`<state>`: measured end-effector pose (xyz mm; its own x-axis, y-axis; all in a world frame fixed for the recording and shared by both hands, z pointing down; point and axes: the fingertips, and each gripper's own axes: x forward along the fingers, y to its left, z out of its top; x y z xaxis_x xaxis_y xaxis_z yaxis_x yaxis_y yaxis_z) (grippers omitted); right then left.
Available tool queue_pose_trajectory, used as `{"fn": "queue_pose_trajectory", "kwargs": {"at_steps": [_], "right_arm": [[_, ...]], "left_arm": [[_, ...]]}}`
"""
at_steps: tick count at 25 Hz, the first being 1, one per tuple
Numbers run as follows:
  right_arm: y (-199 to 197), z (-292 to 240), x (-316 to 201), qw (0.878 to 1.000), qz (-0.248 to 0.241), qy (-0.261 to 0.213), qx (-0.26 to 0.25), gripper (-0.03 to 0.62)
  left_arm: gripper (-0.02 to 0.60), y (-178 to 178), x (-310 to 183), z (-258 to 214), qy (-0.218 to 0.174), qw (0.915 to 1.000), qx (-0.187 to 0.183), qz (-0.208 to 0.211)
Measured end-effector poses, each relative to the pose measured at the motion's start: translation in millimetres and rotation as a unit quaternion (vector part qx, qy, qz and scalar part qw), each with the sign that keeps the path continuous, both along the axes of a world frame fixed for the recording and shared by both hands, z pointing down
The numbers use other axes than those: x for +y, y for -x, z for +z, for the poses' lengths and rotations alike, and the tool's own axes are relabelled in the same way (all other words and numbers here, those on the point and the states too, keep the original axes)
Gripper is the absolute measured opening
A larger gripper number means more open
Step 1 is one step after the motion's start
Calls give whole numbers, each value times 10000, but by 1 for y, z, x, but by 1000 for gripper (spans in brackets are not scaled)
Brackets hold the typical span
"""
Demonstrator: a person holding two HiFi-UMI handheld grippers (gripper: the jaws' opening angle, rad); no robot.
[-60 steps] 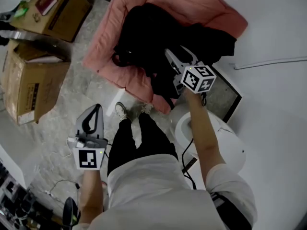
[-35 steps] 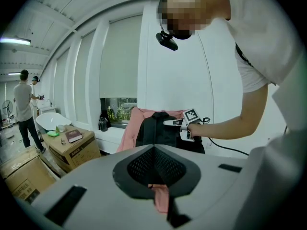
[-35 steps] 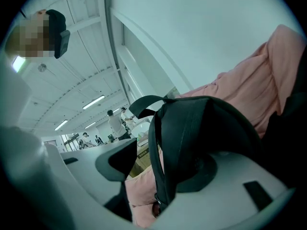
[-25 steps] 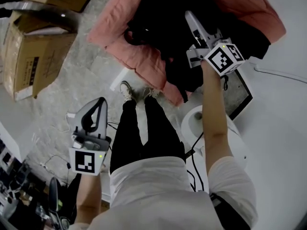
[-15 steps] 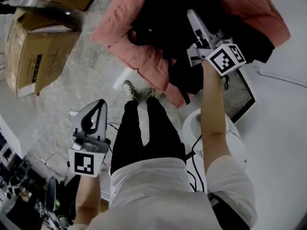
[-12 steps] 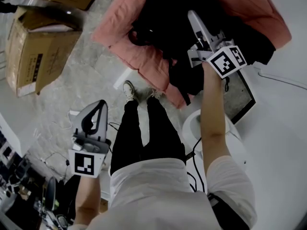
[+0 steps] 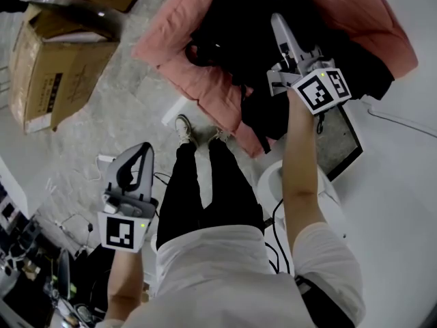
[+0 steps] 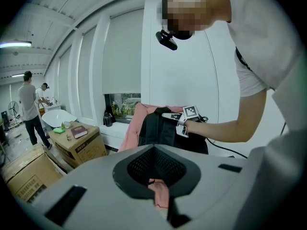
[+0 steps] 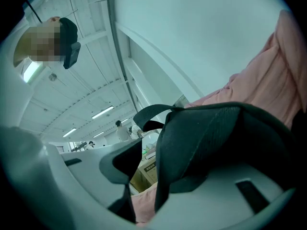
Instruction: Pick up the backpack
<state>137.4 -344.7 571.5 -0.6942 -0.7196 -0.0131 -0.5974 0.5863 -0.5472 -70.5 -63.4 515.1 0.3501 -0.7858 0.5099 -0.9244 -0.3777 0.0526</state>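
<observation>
Right hand-held gripper (image 7: 278, 26) closing round backpack (image 7: 229, 19) on cushion (image 7: 205, 87).

**A big open work hall, part lab, part storeroom**

A wide, white-walled hall is shown, not a lived-in room. Long strip lights (image 8: 14, 44) are hung under a high ribbed ceiling, and the tall windows are covered by roller blinds (image 8: 122, 56). The floor (image 7: 116, 121) is laid in grey speckled stone, and loose cables (image 7: 75, 221) are left lying across it. Cardboard boxes (image 7: 54, 60) are set side by side on the floor, one of them topped with a book and small oddments. A white tub (image 8: 57, 118) is stood out in the open behind them. Pink bedding (image 7: 198, 74) is heaped at the foot of a white wall. Two people (image 8: 29, 107) are seen standing far back in the hall.
</observation>
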Motion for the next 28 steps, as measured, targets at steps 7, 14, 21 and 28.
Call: {"fn": "queue_pose_trajectory", "kwargs": {"at_steps": [7, 14, 21, 28], "right_arm": [[2, 1, -11, 9999, 39, 102, 72, 130], [-11, 15, -17, 9972, 540, 423, 285, 43], [-10, 21, -15, 9947, 665, 435, 652, 34], [-11, -5, -3, 9960, 726, 49, 527, 32]], "left_arm": [[15, 8, -8, -10, -91, 9998, -22, -183], [15, 1, -8, -11, -191, 9996, 29, -225], [15, 6, -4, -7, -157, 9995, 99, -251], [15, 10, 5, -5, -154, 9995, 134, -229]]}}
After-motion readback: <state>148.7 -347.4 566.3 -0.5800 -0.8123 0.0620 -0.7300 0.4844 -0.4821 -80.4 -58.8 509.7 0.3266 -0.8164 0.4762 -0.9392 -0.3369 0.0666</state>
